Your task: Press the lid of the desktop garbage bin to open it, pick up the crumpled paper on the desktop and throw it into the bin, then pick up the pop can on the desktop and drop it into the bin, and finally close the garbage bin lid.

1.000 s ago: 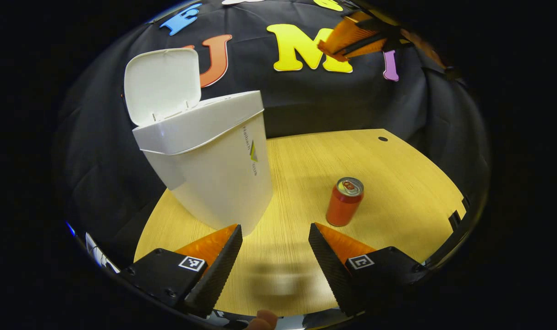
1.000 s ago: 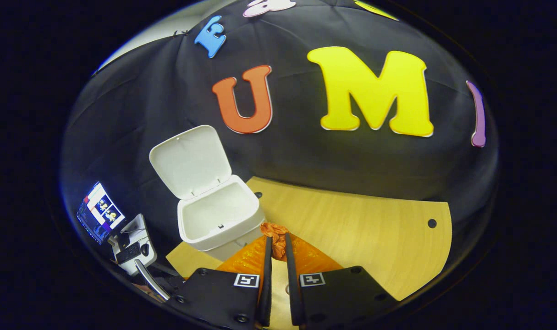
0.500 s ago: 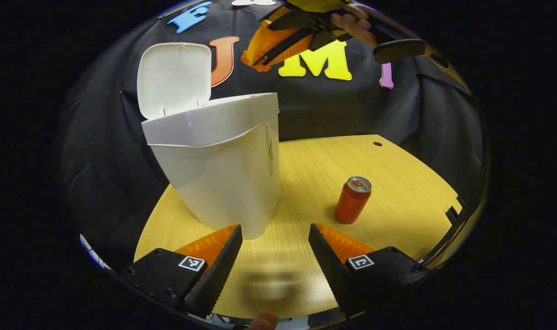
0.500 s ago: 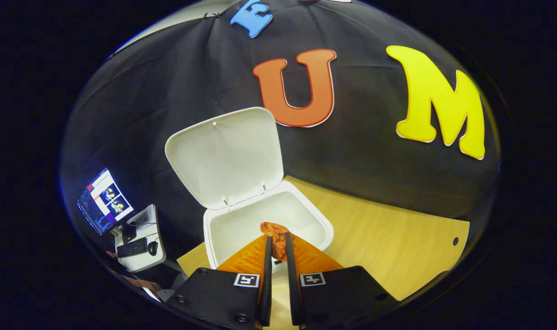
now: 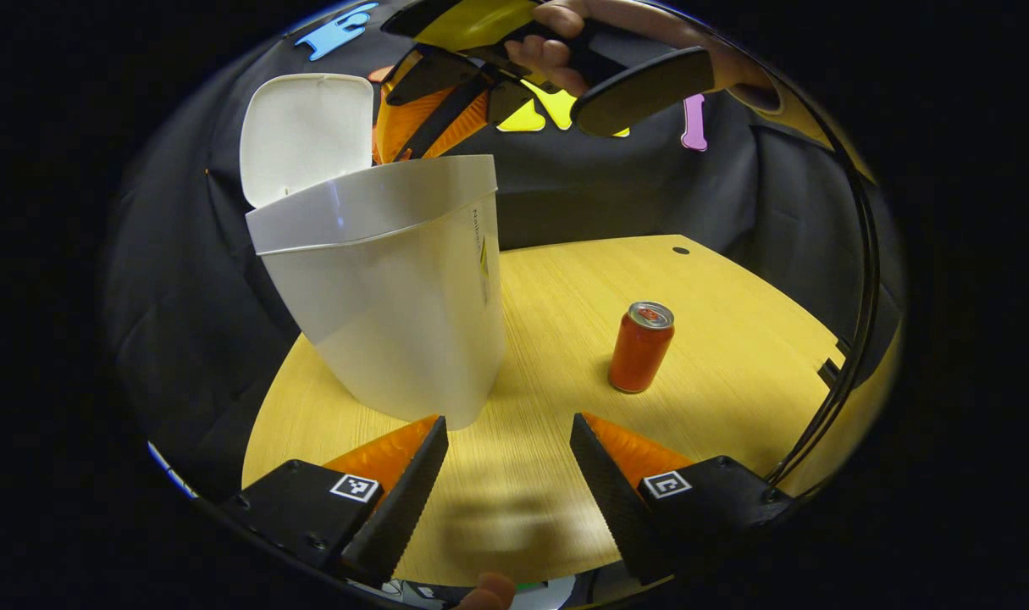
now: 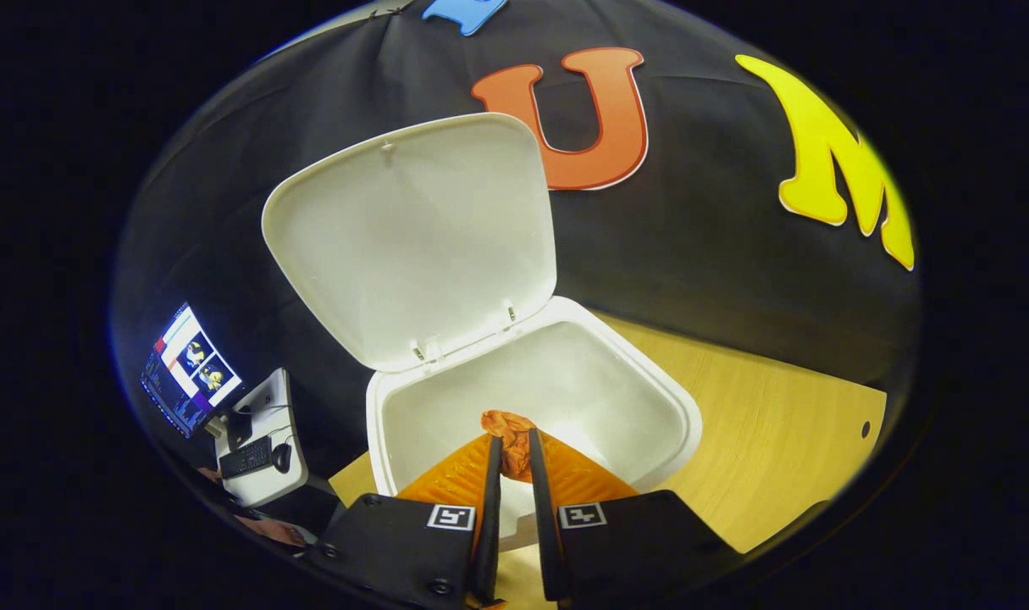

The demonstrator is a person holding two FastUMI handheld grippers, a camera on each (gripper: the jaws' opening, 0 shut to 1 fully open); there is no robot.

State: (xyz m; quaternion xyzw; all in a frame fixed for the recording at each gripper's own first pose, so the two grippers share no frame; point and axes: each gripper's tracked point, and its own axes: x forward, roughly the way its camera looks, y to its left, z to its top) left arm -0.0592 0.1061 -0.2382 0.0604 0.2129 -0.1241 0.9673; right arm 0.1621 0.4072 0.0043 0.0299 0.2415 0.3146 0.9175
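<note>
Over bin rim | right gripper clamps crumpled paper

Left gripper view: white plastic garbage bin stands on the light wooden desktop at 10 o'clock, hinged lid raised behind; red aluminium pop can upright at 2 o'clock, well apart. Right gripper view: crumpled orange paper over the bin's opening.
</note>
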